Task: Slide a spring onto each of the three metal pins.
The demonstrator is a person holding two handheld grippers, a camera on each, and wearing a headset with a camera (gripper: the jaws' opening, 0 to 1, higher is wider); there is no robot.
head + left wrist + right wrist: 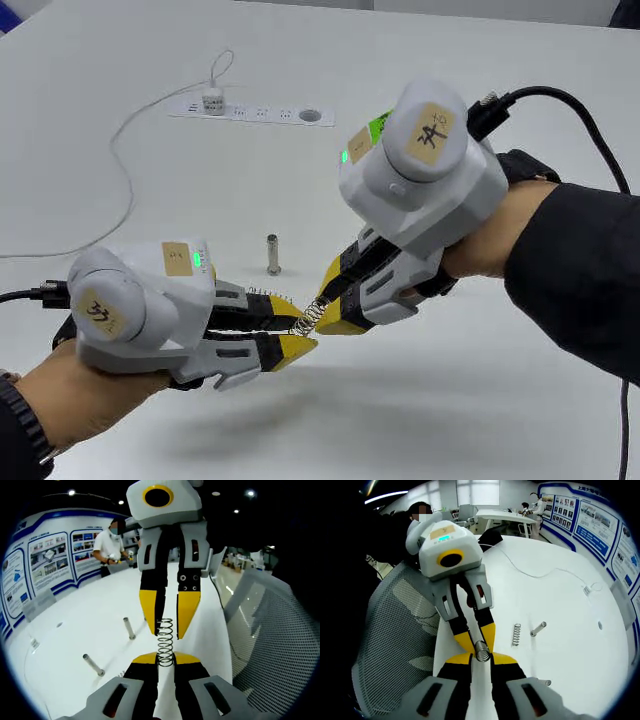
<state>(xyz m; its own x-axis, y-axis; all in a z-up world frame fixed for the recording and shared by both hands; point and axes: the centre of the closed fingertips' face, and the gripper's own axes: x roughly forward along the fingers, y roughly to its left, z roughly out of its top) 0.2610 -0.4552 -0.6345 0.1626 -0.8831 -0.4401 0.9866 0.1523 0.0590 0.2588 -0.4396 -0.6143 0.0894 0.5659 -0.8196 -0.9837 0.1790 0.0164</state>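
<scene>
1. The left gripper (303,328) sits low on my left over the white table (450,400). The right gripper (325,312) comes down from the upper right. Their yellow tips almost meet.
2. A spring (310,317) bridges the two sets of tips, clear of the tabletop.
3. In the left gripper view, the left gripper (165,658) has its jaws drawn in around the near end of the spring (165,642), gripping it. The coil runs straight up to the right gripper (167,627), whose jaws pinch the far end.
4. In the right gripper view, the right gripper (481,658) is clamped on the spring (481,651), seen end-on. The left gripper (477,639) closes on it from the far side.
5. One pin (273,254) stands upright on the table just behind the tips, bare of any spring.
6. The left gripper view shows two pins (129,628) (93,664), both bare and set apart from each other.
7. A loose spring (516,634) lies flat on the table just beside a pin (538,628). I cannot tell whether they touch.
8. A power strip (250,110) lies at the far side of the table, and a white cable (125,170) loops away from it to the left.
9. A mesh chair (395,630) stands at the table edge. A person (109,545) stands in the background by the wall panels.
</scene>
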